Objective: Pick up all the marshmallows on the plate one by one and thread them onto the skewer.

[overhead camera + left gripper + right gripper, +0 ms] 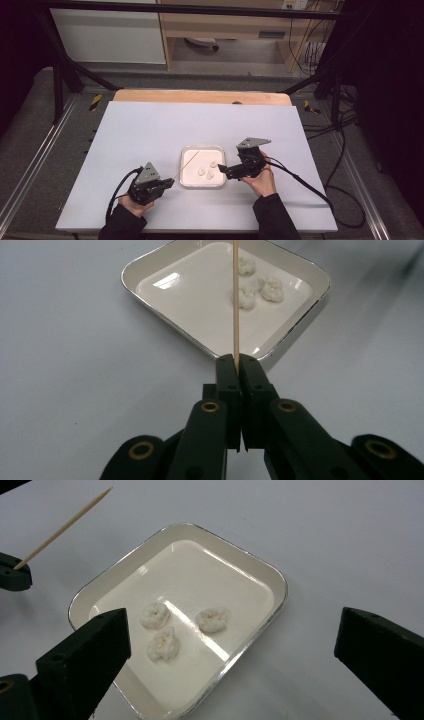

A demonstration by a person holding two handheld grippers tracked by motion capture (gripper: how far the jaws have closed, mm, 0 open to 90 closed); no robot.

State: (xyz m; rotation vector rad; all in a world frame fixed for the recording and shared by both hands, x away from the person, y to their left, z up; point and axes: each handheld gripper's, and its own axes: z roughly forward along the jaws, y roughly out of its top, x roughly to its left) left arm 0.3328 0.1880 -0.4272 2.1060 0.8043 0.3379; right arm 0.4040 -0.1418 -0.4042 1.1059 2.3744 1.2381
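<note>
- Nearest the high camera are my 2 dark sleeves (274, 215), coming in from the bottom edge of the table (150, 130).
- My left gripper (238, 360) has its jaws pressed together, pinching the lower end of a skewer (235, 300).
- In the left gripper view the skewer runs straight up from the jaw tips and crosses over the tray (150, 270).
- From above, I see the left gripper (170, 182) just left of the tray (202, 148), with the skewer (187, 162) slanting up and right across the tray's left part.
- The skewer's pointed end hangs in the air above the tray; I cannot tell how high.
- My right gripper (230, 645) has its jaws spread wide, with nothing between the pads.
- In the right gripper view the tray (260, 570) sits between and beyond the 2 jaws.
- 3 white pieces (162, 644) lie close together in the tray, apart from one another.
- From above, the right gripper (222, 169) sits at the tray's right edge, aimed left toward the pieces (210, 171).
- The tray is white and lies flat near the table's middle.
</note>
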